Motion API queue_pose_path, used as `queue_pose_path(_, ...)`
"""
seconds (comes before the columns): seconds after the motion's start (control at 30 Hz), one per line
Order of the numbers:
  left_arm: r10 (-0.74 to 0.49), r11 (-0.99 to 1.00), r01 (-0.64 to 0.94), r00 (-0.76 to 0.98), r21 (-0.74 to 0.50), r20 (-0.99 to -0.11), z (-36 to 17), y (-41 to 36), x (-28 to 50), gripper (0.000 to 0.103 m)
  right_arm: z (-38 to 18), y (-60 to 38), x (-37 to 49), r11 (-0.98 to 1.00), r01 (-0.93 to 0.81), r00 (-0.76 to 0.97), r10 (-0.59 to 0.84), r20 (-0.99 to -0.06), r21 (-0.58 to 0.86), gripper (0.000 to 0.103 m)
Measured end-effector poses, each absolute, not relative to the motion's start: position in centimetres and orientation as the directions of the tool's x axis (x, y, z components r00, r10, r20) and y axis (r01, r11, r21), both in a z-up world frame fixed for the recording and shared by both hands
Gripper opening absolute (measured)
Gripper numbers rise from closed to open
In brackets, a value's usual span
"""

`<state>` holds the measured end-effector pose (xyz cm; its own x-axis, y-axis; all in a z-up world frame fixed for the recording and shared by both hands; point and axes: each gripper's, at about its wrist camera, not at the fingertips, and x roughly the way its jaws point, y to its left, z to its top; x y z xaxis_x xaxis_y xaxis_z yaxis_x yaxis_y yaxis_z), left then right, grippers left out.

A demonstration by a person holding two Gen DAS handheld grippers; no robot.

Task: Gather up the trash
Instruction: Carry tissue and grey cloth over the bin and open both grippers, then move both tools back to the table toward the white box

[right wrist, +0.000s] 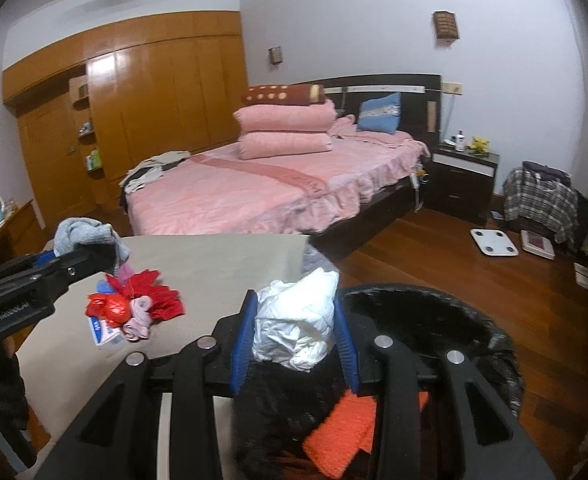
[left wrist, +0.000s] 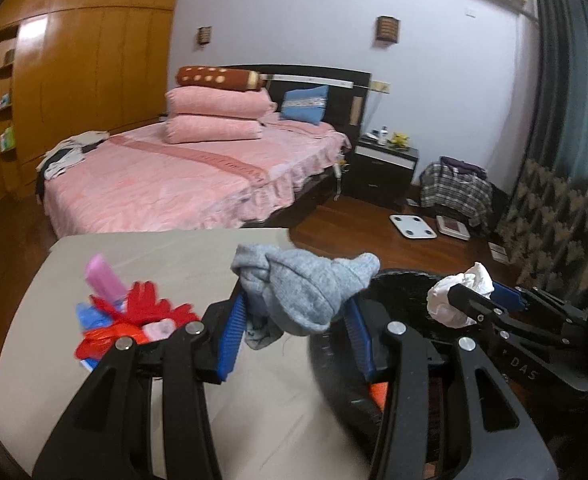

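Both tongs are loaded. The left gripper (left wrist: 294, 312) is pinched on a grey knotted cloth bundle (left wrist: 302, 288), its blue pads (left wrist: 230, 336) pressed in from either side; the bundle's long axis runs roughly across the jaws, w/ one end poking out toward the right. The right gripper (right wrist: 296, 332) is clamped on a crumpled white wad (right wrist: 298, 320), prob. paper or thin plastic, which stands up between the pads.

The key relation: a dark bin lined w/ a black bag (right wrist: 434, 312) sits at the table's right edge, just beyond & below both loads. In the right wrist view the white wad is seen right at the bin's near rim, so the right hand is judged nearer to a drop; the grey bundle is carried over the table (left wrist: 174, 252) edge, w/ the bin mouth to its right. Something orange (right wrist: 346, 420) is already lying in the bin.

More trash is left on the table: a heap of red scraps (left wrist: 142, 312), a pink piece (left wrist: 104, 280) and a small white-and-blue pack (right wrist: 104, 330), all to the left of both tongs, closer to the left hand.

Writing: "DAS" is read on the right tool's body in the left wrist view. Print on the left tool & on the white-and-blue pack is too blurred to read.
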<state>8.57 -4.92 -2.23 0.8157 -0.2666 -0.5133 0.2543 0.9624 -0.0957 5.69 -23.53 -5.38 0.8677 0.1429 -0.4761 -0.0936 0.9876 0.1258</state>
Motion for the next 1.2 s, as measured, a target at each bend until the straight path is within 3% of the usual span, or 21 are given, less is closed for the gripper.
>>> queue_pose_path(0.37, -0.367, 0.922, 0.378, 0.776, -0.087, -0.513, -3.0, -11.3, 9.3, 0.045, -6.4, -29.3, 4.6, 0.991, 0.027, 0.868, 0.041, -0.495, 0.129, 0.037)
queue_pose_path(0.8, -0.44, 0.881, 0.456, 0.697, -0.124, -0.566, -7.6, -15.9, 11.7, 0.047, -9.3, -32.5, 5.6, 0.988, 0.089, 0.836, -0.007, -0.549, 0.123, 0.039)
queue_pose_path(0.93, -0.475, 0.862, 0.479, 0.652, -0.165, -0.59, -8.8, -16.2, 12.5, 0.069, -10.1, -33.0, 6.0, 0.988, 0.104, 0.824, -0.023, -0.566, 0.111, 0.045)
queue_pose_path(1.2, -0.449, 0.88, 0.447, 0.676, -0.159, -0.585, -8.8, -15.1, 12.2, 0.083, -10.4, -33.7, 5.7, 0.987, 0.125, 0.823, -0.044, -0.567, 0.105, 0.08)
